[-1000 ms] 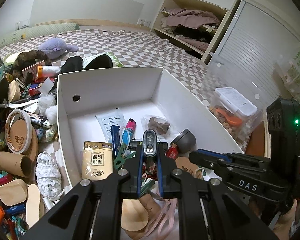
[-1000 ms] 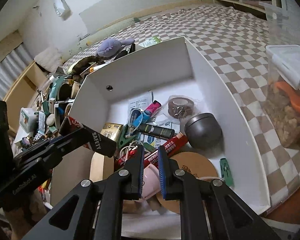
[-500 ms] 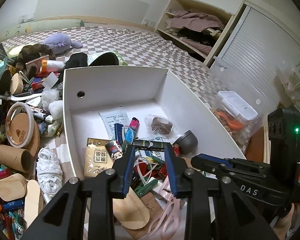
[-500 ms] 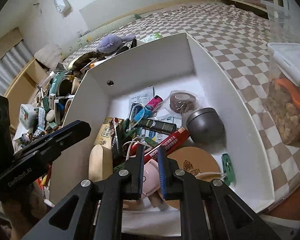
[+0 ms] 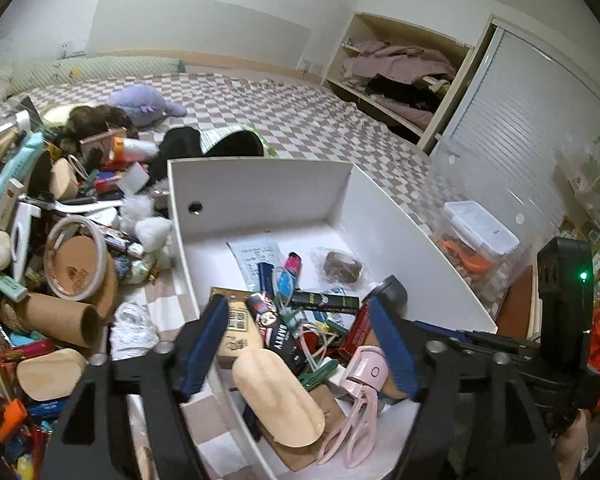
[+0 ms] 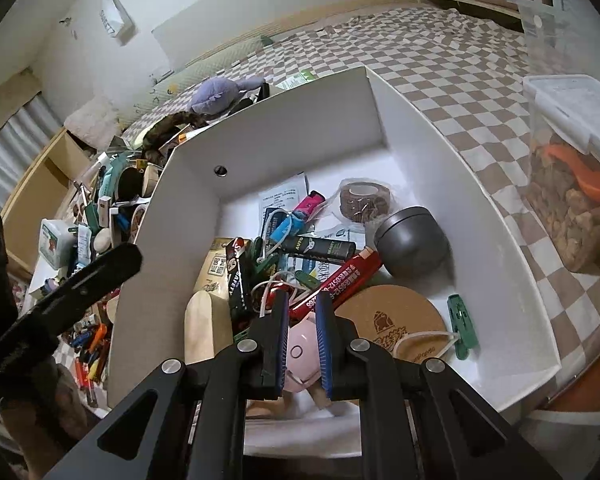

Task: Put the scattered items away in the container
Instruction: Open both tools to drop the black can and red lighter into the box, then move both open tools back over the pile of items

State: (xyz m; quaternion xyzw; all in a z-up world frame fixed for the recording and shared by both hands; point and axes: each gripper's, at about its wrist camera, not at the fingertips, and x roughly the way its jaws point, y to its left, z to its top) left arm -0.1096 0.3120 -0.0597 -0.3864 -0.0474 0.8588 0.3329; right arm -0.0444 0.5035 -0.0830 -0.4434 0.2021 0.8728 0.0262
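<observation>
Left wrist view: the left gripper (image 5: 300, 344) is hanging wide open and empty over the near left wall of the white box (image 5: 260, 184), which is sitting on a checkered bed (image 5: 300, 120). Clutter (image 5: 60, 240) is piling up along the box's left side, with a purple plush (image 5: 144, 104) further back. Shelves (image 5: 396, 88) are filling the far right corner of the room. The right gripper (image 6: 302, 340) is hovering nearly closed, holding nothing, over the box's near edge, just above a pink curler (image 6: 300, 356).

White open-topped box (image 6: 380, 120) holds jumbled small items; more clutter (image 5: 60, 260) lies heaped just beside it
</observation>
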